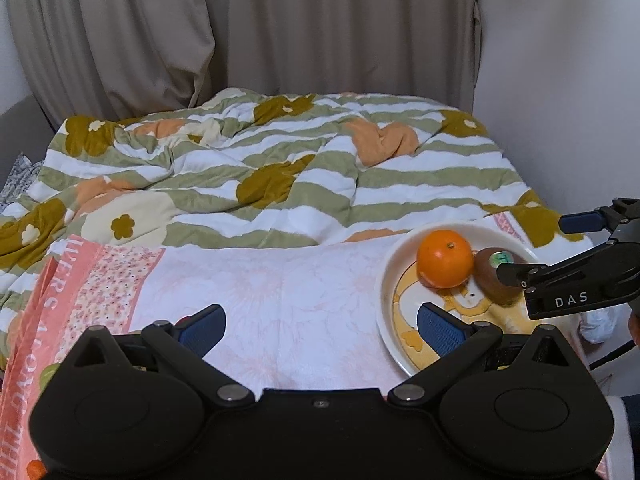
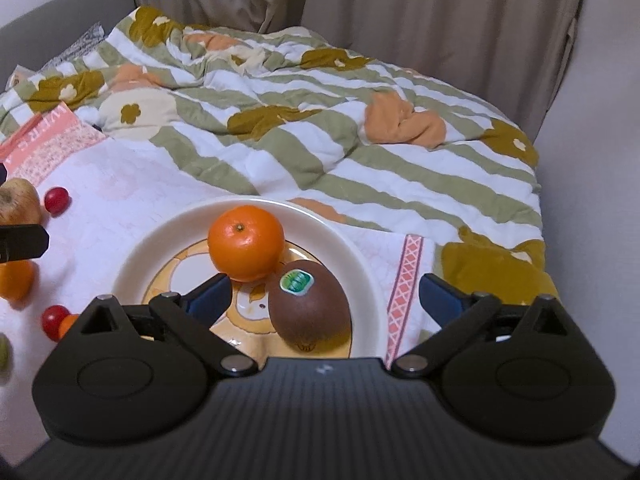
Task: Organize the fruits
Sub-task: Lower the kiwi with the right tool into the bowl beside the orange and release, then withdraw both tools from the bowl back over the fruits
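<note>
Brown and faintly fuzzy, the kiwi lies on its side on the cream plate, touching the orange behind it, a green sticker on its upper end. The right gripper hangs over the plate with its jaws spread wide and nothing held, the kiwi between its blue pads. The left gripper is also spread and empty, over the pink cloth just beside the plate's rim. Off the plate, an apple, a second orange and two cherry tomatoes wait on the cloth. Both plated fruits look light but roll readily; the kiwi probably bruises under a hard squeeze, so a gentle pinch across its short middle seems best. The orange's firm, dimpled peel should grip well across its widest part.
</note>
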A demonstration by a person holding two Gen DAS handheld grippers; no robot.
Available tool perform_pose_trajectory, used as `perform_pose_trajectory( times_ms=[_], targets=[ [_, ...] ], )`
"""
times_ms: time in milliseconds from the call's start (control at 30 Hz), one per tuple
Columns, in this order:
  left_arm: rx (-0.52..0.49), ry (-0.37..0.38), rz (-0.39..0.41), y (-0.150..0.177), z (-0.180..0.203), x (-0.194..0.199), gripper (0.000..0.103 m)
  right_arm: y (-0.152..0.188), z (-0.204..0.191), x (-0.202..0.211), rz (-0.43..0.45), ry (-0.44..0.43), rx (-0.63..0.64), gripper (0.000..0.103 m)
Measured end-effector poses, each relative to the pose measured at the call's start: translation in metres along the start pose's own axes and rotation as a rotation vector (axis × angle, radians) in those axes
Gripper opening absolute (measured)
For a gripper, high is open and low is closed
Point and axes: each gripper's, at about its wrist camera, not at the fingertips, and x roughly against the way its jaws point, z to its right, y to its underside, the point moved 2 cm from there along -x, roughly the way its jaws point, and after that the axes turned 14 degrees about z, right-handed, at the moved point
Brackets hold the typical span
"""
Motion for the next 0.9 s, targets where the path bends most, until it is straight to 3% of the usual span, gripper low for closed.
perform_pose_trajectory(
  times_ms=[467,900],
  targets=[
    [0.037,0.028,0.112,-0.008,-0.031,0.100,0.103,-0.025,-0.034,0.127,0.053,0.121,-0.072,0.103],
    [0.054,0.056,0.185,0.035,-0.105,0.199,0.103,-0.014,-0.145,0.230,0.093,0.190,-0.128,0.103]
  ],
)
